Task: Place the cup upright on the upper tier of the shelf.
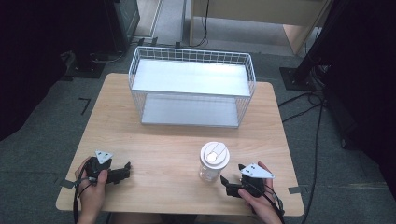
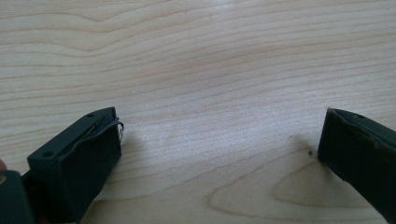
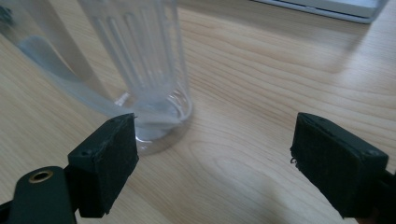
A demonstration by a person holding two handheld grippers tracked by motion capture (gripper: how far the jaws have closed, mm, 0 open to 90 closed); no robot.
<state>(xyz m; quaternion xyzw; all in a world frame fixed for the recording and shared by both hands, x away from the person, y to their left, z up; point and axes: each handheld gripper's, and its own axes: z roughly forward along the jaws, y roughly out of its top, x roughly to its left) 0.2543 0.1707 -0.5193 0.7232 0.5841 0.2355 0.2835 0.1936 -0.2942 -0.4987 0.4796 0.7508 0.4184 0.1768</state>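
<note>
left gripper: we see a black body with a grey three-cornered plate on top and a black cable trailing off
right gripper: black too, with the same grey plate and dark holes in it
jaws: we note blocky black pads with small screw holes; a brass-ringed hole sits low in the right gripper view
sleeves: we cannot tell

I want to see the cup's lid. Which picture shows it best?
The high view: the clear cup stands upright and its white lid faces the camera. The right gripper view shows just its ribbed lower body and base, no lid.
</note>
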